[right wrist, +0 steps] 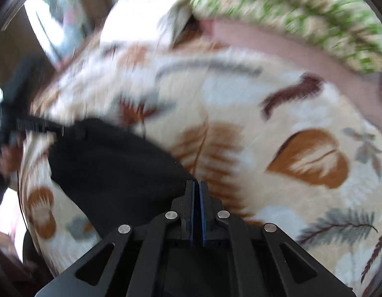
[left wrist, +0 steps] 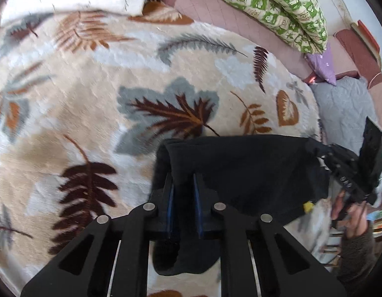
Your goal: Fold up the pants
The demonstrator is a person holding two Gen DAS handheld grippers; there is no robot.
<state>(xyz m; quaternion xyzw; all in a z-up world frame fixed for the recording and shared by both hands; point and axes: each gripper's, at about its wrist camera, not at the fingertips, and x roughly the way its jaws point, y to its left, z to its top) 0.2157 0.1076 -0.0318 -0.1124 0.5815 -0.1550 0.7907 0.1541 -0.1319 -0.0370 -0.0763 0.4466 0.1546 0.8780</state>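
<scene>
Pinching one corner each, the left hand-held gripper (left wrist: 183,180) and the right hand-held gripper (right wrist: 197,188) are both clenched on the black pants (left wrist: 240,168), holding the cloth stretched between them above the leaf-patterned blanket (left wrist: 92,86) on the bed. Judging from the doubled edge at the left grip, one fold seems made, though blur in the right view leaves that unsure. Laying the bundle down and folding again appears to remain.

Black pants (left wrist: 240,165) (bunched) above leaf-patterned blanket (left wrist: 92,86)
</scene>
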